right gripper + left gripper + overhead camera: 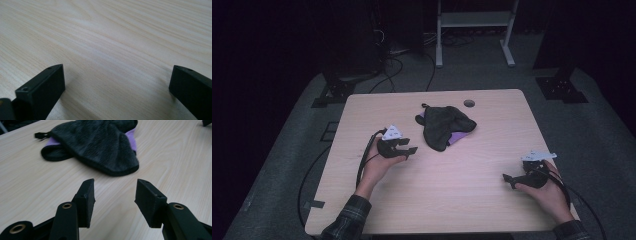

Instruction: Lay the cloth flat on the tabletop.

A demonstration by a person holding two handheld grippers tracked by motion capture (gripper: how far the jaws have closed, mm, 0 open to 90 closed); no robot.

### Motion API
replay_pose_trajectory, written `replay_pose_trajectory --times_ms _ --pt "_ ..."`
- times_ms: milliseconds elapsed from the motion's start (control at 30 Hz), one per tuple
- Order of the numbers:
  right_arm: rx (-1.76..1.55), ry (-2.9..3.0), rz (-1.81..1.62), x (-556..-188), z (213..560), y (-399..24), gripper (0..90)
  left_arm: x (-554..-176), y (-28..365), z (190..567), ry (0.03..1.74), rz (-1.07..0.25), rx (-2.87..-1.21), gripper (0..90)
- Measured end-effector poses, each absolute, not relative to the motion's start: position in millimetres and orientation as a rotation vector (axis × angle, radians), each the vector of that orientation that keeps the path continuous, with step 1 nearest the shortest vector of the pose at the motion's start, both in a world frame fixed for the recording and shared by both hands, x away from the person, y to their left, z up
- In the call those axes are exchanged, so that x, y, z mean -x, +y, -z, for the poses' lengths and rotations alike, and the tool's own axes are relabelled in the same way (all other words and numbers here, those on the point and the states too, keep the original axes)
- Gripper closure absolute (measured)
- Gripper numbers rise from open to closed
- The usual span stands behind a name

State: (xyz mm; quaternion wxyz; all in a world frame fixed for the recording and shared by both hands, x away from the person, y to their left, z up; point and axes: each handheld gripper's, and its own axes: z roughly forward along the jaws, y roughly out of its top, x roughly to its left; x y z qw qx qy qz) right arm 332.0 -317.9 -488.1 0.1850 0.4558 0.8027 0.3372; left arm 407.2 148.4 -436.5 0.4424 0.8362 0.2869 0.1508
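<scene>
Desk (492,200) of pale wood grain, seen from the high view with a crumpled dark grey cloth (443,126) lying near its middle, somewhat toward the far edge, a purple lining showing at its right underside and a small black loop at its far left corner. Cloth stretched roughly from that far-left loop down toward the near side, its lowest lobe pointing at the person's edge of the desk. Left tongs (413,145) placed just to the left of and slightly nearer than the cloth, tips directed rightward toward that lower lobe, close but not touching. In the left gripper view, left tongs (115,195) parted about halfway with nothing between the jaws, bare desk beneath, and the bound black hem of the cloth (100,150) directly ahead and a little to the left. Right tongs (508,179) held low near the right front corner of the desk, well apart from the cloth; in the right gripper view, right tongs (116,82) spread wide over bare wood. Judged nearer and better aligned for the pickup: the left tongs, with a short forward reach onto the near hem.
</scene>
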Motion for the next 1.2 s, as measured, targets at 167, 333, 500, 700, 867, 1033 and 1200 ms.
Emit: replay_pose_trajectory --times_ms 167,333,500,700,867,1033,1200 --pt "-1.284 2.263 -0.950 -332.0 488.1 -318.0 0.0 -415.3 124.5 440.0 0.678 -0.350 -2.087 49.8" --pt "-1.284 2.262 -0.951 -332.0 488.1 -317.9 0.0 -422.6 102.7 447.0 0.665 -0.332 -2.097 50.3" --pt "-1.284 2.262 -0.951 -332.0 488.1 -317.9 0.0 -428.7 80.3 455.4 0.646 -0.315 -2.109 49.2" --pt "-1.281 2.263 -0.952 -332.2 488.2 -318.1 0.0 -435.7 62.6 466.4 0.635 -0.315 -2.143 48.1" --pt "-1.281 2.263 -0.952 -332.2 488.1 -318.1 0.0 -441.4 56.2 472.4 0.642 -0.319 -2.159 47.6" --pt "-1.282 2.263 -0.952 -332.1 488.2 -318.1 0.0 -448.0 50.3 472.9 0.642 -0.336 -2.177 52.7" --pt "-1.282 2.263 -0.952 -332.1 488.1 -318.1 0.0 -450.7 48.3 478.4 0.695 -0.308 -2.180 63.8"
